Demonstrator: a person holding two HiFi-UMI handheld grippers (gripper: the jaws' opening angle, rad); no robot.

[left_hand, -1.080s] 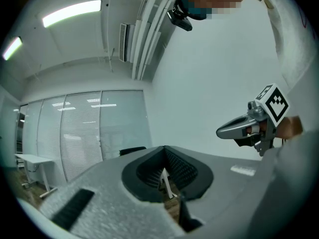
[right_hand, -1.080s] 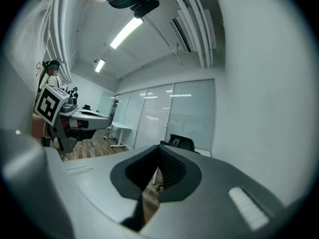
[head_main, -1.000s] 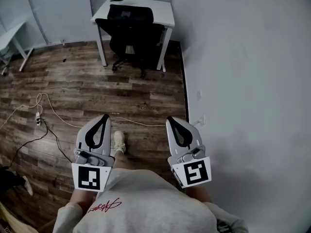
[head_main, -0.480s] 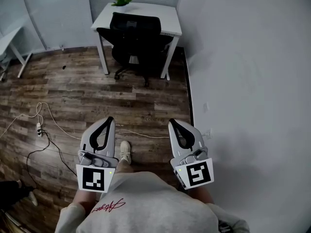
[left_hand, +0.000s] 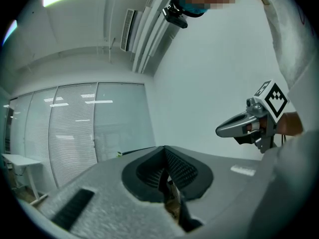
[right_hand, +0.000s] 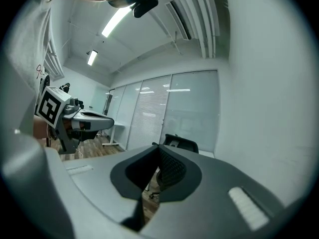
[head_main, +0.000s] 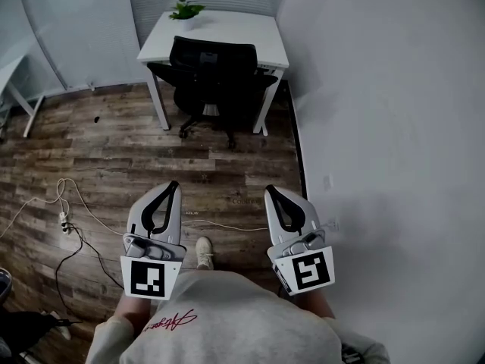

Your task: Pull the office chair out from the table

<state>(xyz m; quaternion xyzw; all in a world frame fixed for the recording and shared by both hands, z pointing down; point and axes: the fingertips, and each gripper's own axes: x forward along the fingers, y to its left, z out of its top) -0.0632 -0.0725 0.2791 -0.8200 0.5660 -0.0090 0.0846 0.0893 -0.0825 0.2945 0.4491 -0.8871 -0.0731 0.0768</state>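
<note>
Black wheeled office chair (head_main: 211,70), tucked under white rectangular table (head_main: 250,30), sits nearer than a second ago: approach under way. Left gripper (head_main: 169,189), right gripper (head_main: 270,193): jaws pressed together, empty, well short of it.

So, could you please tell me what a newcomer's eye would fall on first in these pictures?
Probably the left gripper and right gripper, both shut and empty, held side by side low in the head view. Next, the black office chair tucked under the white table in the far corner, with a small green plant on the tabletop.
</note>
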